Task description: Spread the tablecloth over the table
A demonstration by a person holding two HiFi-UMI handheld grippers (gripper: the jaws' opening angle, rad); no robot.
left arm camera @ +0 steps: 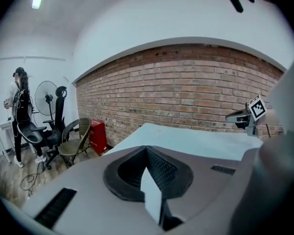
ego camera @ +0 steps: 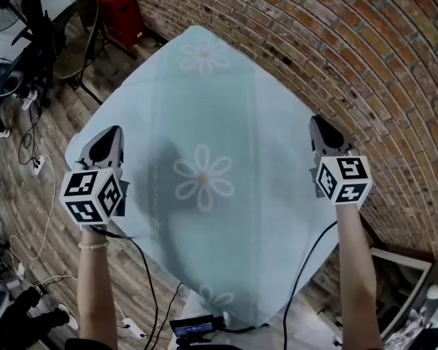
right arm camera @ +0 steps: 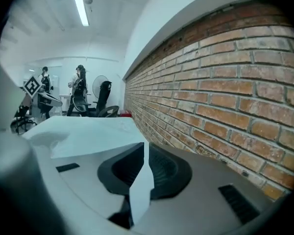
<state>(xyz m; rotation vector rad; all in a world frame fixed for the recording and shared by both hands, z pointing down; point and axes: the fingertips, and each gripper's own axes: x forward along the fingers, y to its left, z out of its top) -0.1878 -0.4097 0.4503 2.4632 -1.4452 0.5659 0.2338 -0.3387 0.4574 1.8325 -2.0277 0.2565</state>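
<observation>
A pale blue tablecloth [ego camera: 204, 130] with white daisy prints is stretched out in front of me, held up by two corners. My left gripper [ego camera: 106, 138] is shut on the cloth's left corner; a fold of the tablecloth [left arm camera: 153, 199] is pinched between its dark pads. My right gripper [ego camera: 320, 127] is shut on the right corner, with a strip of the tablecloth [right arm camera: 141, 185] caught between its pads. The far end of the cloth reaches toward the brick wall. The table under it is hidden.
A brick wall [ego camera: 336, 57] runs along the right and the far side. A red crate [ego camera: 121, 12], a round wicker chair [ego camera: 77, 35] and office chairs stand at the far left. Cables and power strips [ego camera: 36, 166] lie on the wooden floor. Two persons [right arm camera: 63, 89] stand far off.
</observation>
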